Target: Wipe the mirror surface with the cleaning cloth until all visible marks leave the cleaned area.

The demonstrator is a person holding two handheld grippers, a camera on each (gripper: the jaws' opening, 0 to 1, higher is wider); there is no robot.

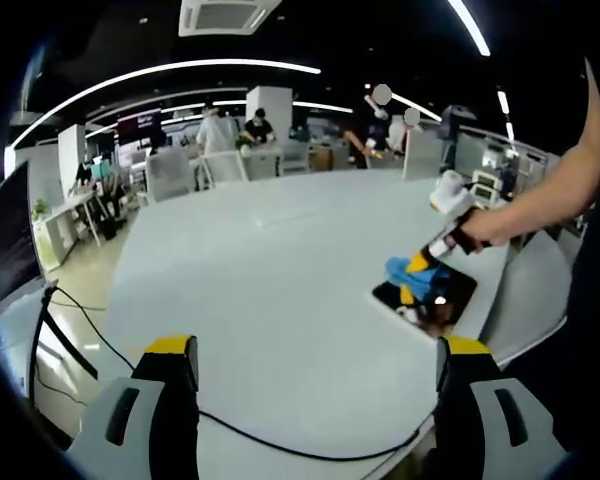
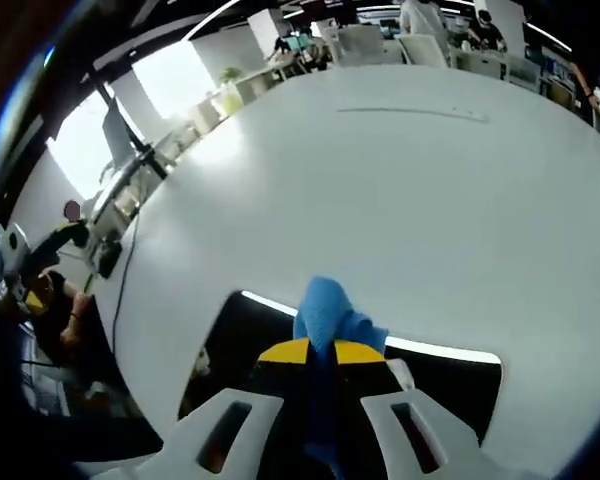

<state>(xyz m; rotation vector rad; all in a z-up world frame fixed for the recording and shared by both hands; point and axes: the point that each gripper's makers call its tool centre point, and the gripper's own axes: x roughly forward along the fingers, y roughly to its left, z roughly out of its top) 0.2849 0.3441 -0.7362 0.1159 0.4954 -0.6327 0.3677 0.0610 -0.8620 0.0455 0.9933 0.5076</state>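
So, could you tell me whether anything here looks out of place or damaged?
Nothing stands out. The mirror lies flat on the white table, and the right gripper holds the blue cleaning cloth on it.

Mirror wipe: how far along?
Done: right gripper is shut on the blue cloth, pressed onto the mirror. In hand: wiping, seen from the left gripper view. Left: cannot tell whether marks remain; the glass shows dark reflections. Left gripper is open, idle over the table.
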